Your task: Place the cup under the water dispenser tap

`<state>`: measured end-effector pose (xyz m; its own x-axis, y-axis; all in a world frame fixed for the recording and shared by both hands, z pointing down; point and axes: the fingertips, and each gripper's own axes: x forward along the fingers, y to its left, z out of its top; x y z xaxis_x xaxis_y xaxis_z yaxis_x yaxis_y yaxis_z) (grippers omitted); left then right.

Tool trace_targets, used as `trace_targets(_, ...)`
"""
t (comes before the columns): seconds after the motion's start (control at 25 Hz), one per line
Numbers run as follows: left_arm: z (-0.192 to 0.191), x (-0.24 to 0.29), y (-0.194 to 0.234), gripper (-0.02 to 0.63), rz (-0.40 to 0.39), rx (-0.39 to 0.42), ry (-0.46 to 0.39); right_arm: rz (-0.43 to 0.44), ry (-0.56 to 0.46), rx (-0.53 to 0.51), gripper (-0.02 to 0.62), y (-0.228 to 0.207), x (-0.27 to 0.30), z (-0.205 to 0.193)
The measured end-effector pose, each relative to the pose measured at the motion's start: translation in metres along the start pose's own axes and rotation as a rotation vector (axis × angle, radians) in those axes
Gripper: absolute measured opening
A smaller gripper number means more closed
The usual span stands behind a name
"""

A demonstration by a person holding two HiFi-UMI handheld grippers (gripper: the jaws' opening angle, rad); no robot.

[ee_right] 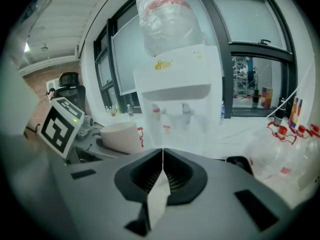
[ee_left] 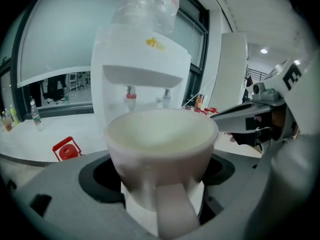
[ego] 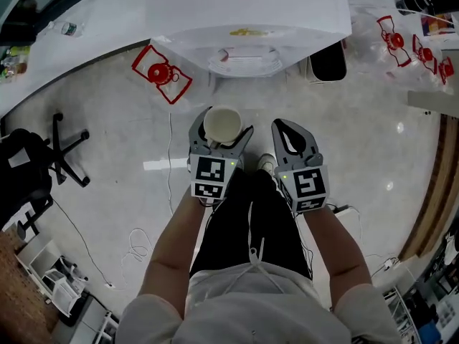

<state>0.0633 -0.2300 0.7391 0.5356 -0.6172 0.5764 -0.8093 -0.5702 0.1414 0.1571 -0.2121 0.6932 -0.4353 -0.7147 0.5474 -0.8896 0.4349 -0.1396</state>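
A white cup [ego: 222, 123] with a handle sits between the jaws of my left gripper [ego: 223, 129], which is shut on it and holds it upright over the floor. It fills the left gripper view, cup [ee_left: 162, 149] empty, handle toward the camera. The white water dispenser [ego: 247, 16] stands just ahead, a clear bottle on top. Its red tap [ee_left: 130, 95] and blue tap [ee_left: 165, 98] hang above and beyond the cup's rim. My right gripper [ego: 282, 126] is beside the left one, shut and empty; its jaws [ee_right: 162, 153] meet in the right gripper view, where the cup [ee_right: 121, 136] shows at left.
Red-framed tags [ego: 161, 72] lie on the floor left of the dispenser, and more [ego: 423, 49] at the far right. A black bin [ego: 328, 60] stands right of the dispenser. An office chair base [ego: 66, 149] and loose cables [ego: 136, 244] are at my left.
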Motion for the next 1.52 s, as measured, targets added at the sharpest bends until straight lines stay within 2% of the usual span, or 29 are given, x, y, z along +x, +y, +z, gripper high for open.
trace_targets(0.24,-0.02,0.068,0.041,0.46,0.07,0.004,-0.028,-0.024,-0.015,-0.005,0.029,-0.027,0.047,-0.027)
trace_targets(0.48,-0.016,0.119,0.076,0.46,0.118,0.005,-0.08,-0.041,-0.022,-0.017,0.029,-0.049,0.079,-0.043)
trace_targets(0.68,-0.016,0.149,0.096,0.46,0.139,0.049,-0.077,-0.029,-0.031,-0.042,0.029,-0.055,0.093,-0.045)
trace_targets(0.84,-0.024,0.163,0.103,0.46,0.165,0.052,-0.081,-0.033,-0.032,-0.039,0.029,-0.062,0.099,-0.047)
trace_targets(1.0,-0.022,0.166,0.104,0.46,0.174,0.051,-0.13,-0.031,-0.015,-0.036,0.029,-0.061,0.099,-0.054)
trace_targets(1.16,-0.02,0.17,0.104,0.46,0.168,0.099,-0.175,-0.024,0.003,-0.019,0.029,-0.057,0.099,-0.063)
trace_targets(1.36,-0.018,0.173,0.1,0.46,0.134,0.101,-0.164,0.022,0.036,-0.018,0.028,-0.044,0.097,-0.069)
trace_targets(1.52,-0.02,0.176,0.1,0.46,0.115,0.105,-0.138,0.031,0.024,-0.016,0.029,-0.038,0.1,-0.068)
